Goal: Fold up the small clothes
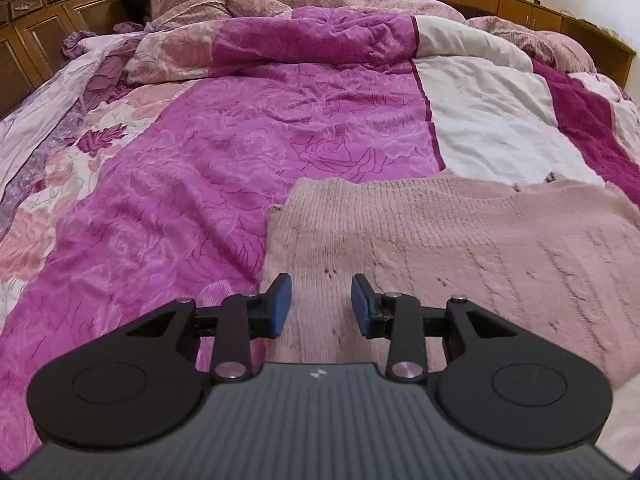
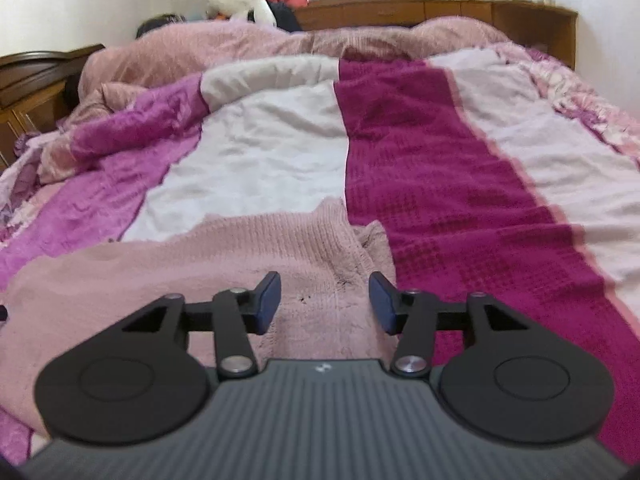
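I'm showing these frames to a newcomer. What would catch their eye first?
Probably the pink knit sweater spread flat on the near part of the bed, over the loud magenta floral quilt. Next, the open left gripper and right gripper, each above one side of it.

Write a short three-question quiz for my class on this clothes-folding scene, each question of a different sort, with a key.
1. True or false: the left claw is shut on the pink knitted garment.
2. Multiple choice: the garment lies on A) a wooden table, B) a bed covered with a quilt, C) a chair.
3. Fill in: in the right wrist view, the dark magenta stripe of the bedding lies to the ____ of the right claw.

Key: 1 false, both claws are open above the garment; 2 B; 3 right.
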The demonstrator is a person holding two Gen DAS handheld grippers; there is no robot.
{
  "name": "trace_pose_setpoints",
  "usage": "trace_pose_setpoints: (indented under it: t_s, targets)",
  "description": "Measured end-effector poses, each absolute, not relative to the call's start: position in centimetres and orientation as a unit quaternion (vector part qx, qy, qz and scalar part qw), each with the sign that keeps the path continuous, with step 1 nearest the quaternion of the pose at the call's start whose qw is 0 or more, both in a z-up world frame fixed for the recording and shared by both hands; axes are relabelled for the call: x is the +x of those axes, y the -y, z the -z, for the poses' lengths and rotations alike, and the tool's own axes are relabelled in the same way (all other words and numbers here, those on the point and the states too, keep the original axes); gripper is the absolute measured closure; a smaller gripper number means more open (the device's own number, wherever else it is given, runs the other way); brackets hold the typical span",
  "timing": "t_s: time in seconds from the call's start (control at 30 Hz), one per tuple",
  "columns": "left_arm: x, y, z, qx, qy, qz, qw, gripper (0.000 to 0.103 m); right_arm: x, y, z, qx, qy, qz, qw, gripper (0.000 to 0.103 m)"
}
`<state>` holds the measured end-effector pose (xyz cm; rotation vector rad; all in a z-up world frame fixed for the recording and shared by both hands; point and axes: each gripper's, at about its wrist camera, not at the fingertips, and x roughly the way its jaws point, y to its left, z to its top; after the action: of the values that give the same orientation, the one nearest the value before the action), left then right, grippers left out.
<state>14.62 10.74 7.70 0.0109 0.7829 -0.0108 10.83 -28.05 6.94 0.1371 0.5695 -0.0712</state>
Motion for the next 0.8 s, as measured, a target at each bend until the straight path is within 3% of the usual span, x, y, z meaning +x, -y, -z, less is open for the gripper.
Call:
trace_pose_setpoints:
  t_s: [0.07, 0.27, 0.8]
  targets:
    - [13.5, -10.6, -8.3, 0.001, -0.381, -0.001, 0.925, 0.050, 9.7, 28.1, -7.6, 0.074, -0.276, 0.034, 0.958, 0.052]
    - [10.2, -9.7, -9.8, -0.004, -0.385, -0.006, 0.923, 0.044, 6.0, 28.1, -8.4, 0.105, -0.272, 0.030, 0.956, 0.051]
    - [5.9, -4.7, -9.1, -0.011, -0.426, 0.020, 0.904, 0.041, 2.1, 29.8, -7.0, 0.143, -0.281, 0.049, 0.948, 0.039]
